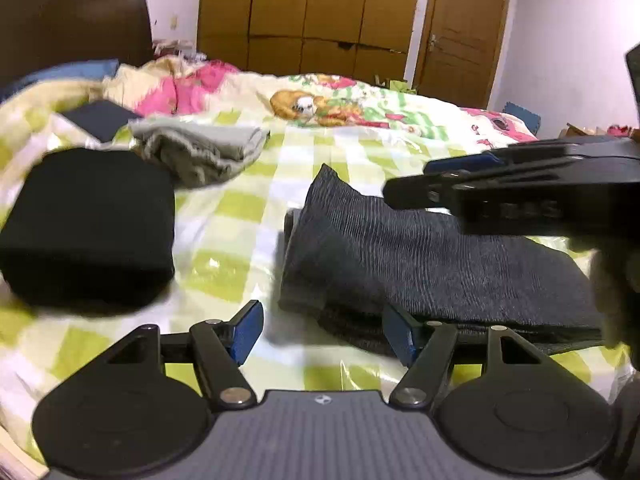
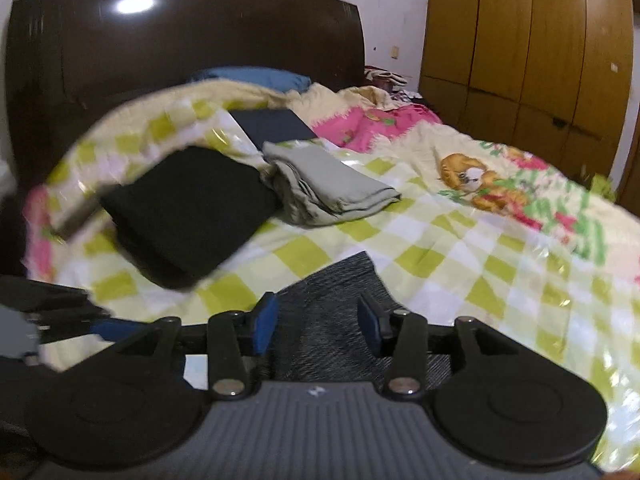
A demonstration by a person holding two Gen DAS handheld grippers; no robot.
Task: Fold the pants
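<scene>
Checked green-and-white bedding [image 1: 248,208] covers a bed with a dark wooden headboard [image 2: 180,40] and a wooden wardrobe [image 1: 308,12] behind. Dark grey ribbed pants [image 1: 420,264], folded into a thick band, lie on the cover. Beyond them sit a folded black garment [image 1: 88,224] and a crumpled grey-green garment [image 2: 332,184]. Above the pants' near left edge, the left gripper [image 1: 324,334] is spread wide, holding nothing. Over the pants, the right gripper [image 2: 318,322] is also spread, empty.

Both grippers: black arms w/ silver screws, blue pads [image 1: 248,332], round black discs, ribbed grey base w/ small white logo.
</scene>
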